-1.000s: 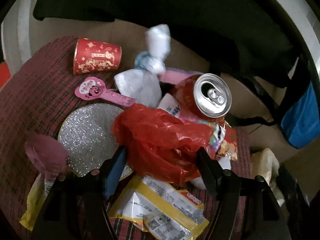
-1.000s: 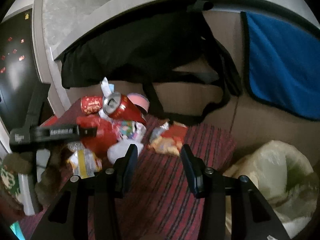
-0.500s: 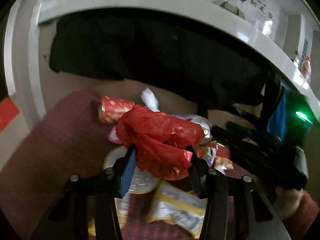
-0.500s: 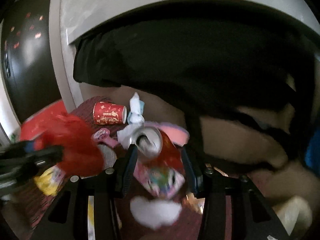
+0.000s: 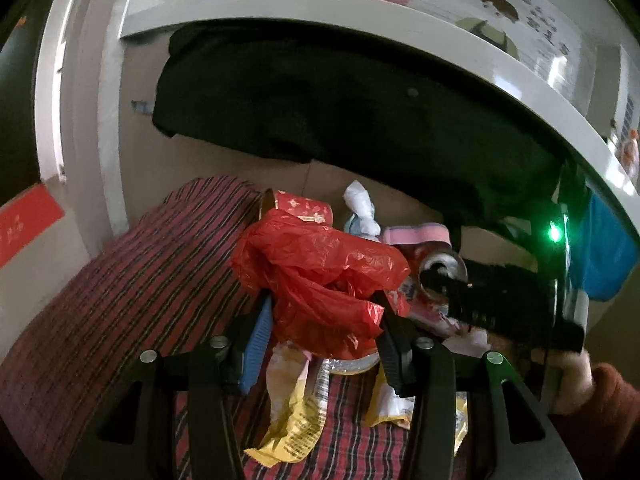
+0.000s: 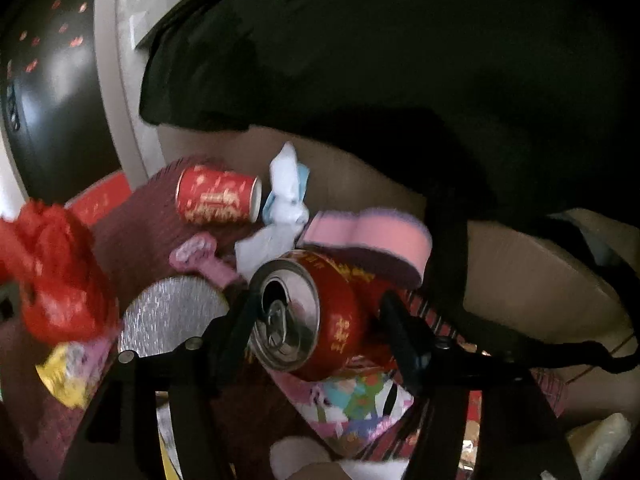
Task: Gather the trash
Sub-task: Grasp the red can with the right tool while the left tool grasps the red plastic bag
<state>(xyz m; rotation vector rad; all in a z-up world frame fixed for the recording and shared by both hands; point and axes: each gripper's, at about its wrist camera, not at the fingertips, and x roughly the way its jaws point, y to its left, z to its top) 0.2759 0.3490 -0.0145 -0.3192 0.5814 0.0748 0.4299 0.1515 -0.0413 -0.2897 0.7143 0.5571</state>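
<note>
A crumpled red plastic bag [image 5: 320, 272] hangs above the pile with my left gripper [image 5: 324, 320] shut on it; in the right wrist view the bag [image 6: 56, 272] is a red blur at the left. A red drink can [image 6: 336, 320] lies on its side, open top towards the camera. My right gripper [image 6: 318, 312] straddles the can and its jaws are opening; the left finger is at the rim and a gap shows on the right side. In the left wrist view a hand [image 5: 576, 380] in a red sleeve holds that gripper beside the can [image 5: 442, 276].
On the red plaid cloth [image 5: 120, 300] lie a red paper cup [image 6: 216, 200] on its side, white tissue [image 6: 286, 196], a pink sponge [image 6: 368, 236], a silver glitter disc [image 6: 172, 316], yellow wrappers [image 5: 292, 420] and a colourful snack wrapper [image 6: 352, 396]. A black bag [image 5: 360, 120] hangs behind.
My left gripper closed on the red bag and lifted it off the pile. My right gripper swung left over the cloth to the can and spread its jaws around it.
</note>
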